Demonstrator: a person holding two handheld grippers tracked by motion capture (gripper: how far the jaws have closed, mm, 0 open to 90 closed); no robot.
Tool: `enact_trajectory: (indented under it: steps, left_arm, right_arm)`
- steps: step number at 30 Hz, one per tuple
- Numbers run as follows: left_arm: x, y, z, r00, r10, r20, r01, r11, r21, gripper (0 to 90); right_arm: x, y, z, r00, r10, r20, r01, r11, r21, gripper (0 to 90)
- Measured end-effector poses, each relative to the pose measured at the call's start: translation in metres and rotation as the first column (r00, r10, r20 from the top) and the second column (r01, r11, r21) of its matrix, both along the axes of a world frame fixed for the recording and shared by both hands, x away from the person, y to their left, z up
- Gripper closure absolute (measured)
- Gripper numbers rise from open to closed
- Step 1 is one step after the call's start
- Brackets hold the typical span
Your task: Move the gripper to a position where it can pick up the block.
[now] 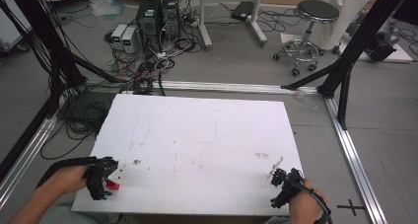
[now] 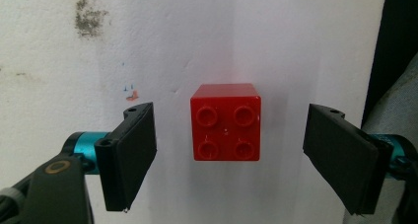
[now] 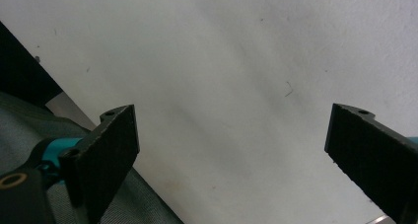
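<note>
Red brick [image 2: 226, 121] between spread left tongs [image 2: 229, 157] — untouched

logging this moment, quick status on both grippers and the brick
Left gripper open, jaws either side of red brick, not touching. Right gripper open over bare white board. Nothing in the way.

Across the white table [image 1: 207, 135], almost the whole top lies bare for a hand to sweep through. The one obstacle is a red brick [image 2: 226, 121] at the table's near left corner, standing between the left gripper [image 2: 229, 155]'s spread jaws with clear gaps on both sides.
</note>
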State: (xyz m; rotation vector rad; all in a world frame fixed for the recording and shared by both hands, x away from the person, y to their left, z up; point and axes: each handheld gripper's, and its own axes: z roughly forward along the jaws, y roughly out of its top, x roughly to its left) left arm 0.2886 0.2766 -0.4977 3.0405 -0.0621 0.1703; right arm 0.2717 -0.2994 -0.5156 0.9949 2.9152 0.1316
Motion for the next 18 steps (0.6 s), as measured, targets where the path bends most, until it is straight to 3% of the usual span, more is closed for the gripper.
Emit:
enact_trajectory:
  steps: [10,18]
  left_arm:
    - [0.003,-0.002,-0.011,0.9998,-0.004,-0.018,0.005,0.9991,0.042,20.7]
    - [0.003,-0.002,-0.012,0.9997,0.0,-0.024,0.001,0.9991,0.042,20.8]
  right_arm:
    - [0.001,0.001,-0.001,1.0,0.009,-0.001,-0.009,1.0,0.0,5.6]
    - [0.001,0.002,-0.001,1.0,0.006,-0.001,-0.006,1.0,0.002,5.5]
